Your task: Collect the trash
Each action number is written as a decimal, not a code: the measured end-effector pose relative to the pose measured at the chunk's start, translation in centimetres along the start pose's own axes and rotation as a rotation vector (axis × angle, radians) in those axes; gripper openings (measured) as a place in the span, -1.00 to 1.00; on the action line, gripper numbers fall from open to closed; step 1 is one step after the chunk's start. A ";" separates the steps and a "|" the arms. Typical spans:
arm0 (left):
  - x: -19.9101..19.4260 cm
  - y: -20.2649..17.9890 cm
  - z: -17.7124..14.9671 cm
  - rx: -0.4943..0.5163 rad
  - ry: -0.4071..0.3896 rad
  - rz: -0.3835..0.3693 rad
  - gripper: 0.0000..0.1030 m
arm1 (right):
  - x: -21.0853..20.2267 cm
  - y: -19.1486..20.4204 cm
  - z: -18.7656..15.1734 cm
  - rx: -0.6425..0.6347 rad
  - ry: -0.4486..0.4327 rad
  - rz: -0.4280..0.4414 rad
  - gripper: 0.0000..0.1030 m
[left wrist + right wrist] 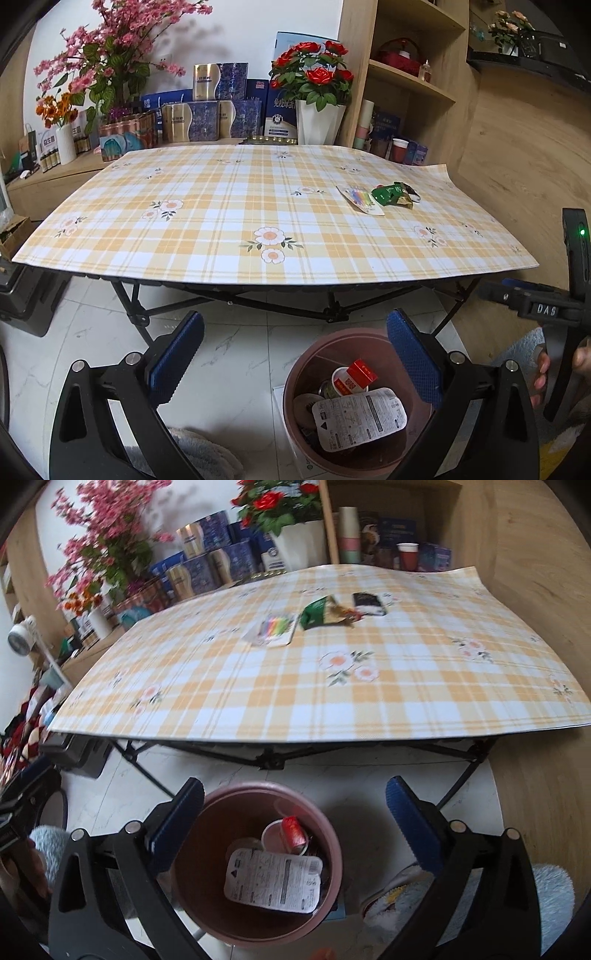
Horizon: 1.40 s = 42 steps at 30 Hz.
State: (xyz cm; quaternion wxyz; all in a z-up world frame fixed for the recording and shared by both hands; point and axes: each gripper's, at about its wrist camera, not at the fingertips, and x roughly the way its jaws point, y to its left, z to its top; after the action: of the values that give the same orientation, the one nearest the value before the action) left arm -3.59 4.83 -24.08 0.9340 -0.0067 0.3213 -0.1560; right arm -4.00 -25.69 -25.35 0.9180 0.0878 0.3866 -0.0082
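Bin (332, 845) on floor below table (369, 709) edge for drops; left gripper (295, 365) and right gripper (295, 834) both apart, empty; wrappers (321, 616) uncollected on table.

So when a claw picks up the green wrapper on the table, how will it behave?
The green wrapper looks crumpled and thin, so it is probably floppy and very light. Its foil seems shiny, so it may slip. Pushed, it would likely slide on the smooth tablecloth.

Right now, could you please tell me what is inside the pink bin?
In the pink bin: a white printed tray lid on top, a red-labelled cup behind it, and a round lid. Anything beneath is covered.
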 end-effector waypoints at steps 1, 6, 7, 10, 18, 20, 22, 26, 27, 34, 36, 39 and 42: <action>0.2 0.0 0.3 0.003 0.000 0.000 0.88 | 0.0 -0.2 0.3 0.004 -0.006 -0.013 0.89; 0.9 0.0 1.8 0.000 -0.003 -0.006 0.88 | -0.1 -1.3 2.0 0.028 -0.039 -0.046 0.89; 1.0 0.0 2.1 -0.001 -0.004 -0.008 0.88 | -0.2 -1.6 2.4 0.035 -0.047 -0.051 0.89; 1.6 0.0 3.3 -0.004 -0.007 -0.014 0.88 | -0.2 -2.4 3.3 0.056 -0.062 -0.044 0.89; 3.7 -1.1 7.0 -0.009 -0.001 -0.028 0.88 | 0.2 -4.3 5.6 0.059 -0.084 -0.046 0.89; 4.2 -1.4 7.6 -0.012 0.001 -0.033 0.88 | 0.4 -4.9 5.9 0.059 -0.081 -0.046 0.89; 4.9 -1.7 8.1 -0.013 0.011 -0.039 0.88 | 0.8 -5.7 6.4 0.066 -0.081 -0.049 0.89; 7.2 -2.7 9.2 0.003 0.046 -0.060 0.88 | 1.6 -6.8 7.1 0.065 -0.076 -0.071 0.89; 7.8 -3.0 9.4 0.007 0.055 -0.069 0.88 | 1.9 -7.1 7.3 0.065 -0.073 -0.074 0.89; 14.4 -6.0 12.3 0.007 0.118 -0.160 0.88 | 3.8 -9.0 8.2 0.112 -0.054 -0.071 0.89; 16.4 -7.0 13.1 0.013 0.129 -0.171 0.84 | 4.3 -9.3 8.5 0.123 -0.051 -0.069 0.89; 19.6 -8.3 14.2 0.019 0.157 -0.191 0.58 | 5.1 -9.6 8.9 0.131 -0.045 -0.063 0.89; 22.9 -9.4 15.4 0.013 0.185 -0.196 0.45 | 5.9 -10.0 9.2 0.142 -0.033 -0.055 0.89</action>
State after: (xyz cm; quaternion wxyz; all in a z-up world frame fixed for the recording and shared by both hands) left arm 20.05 -12.25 -24.54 0.8808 -0.0177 0.4026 -0.2487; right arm 5.85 -36.76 -24.75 0.9151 0.1421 0.3722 -0.0621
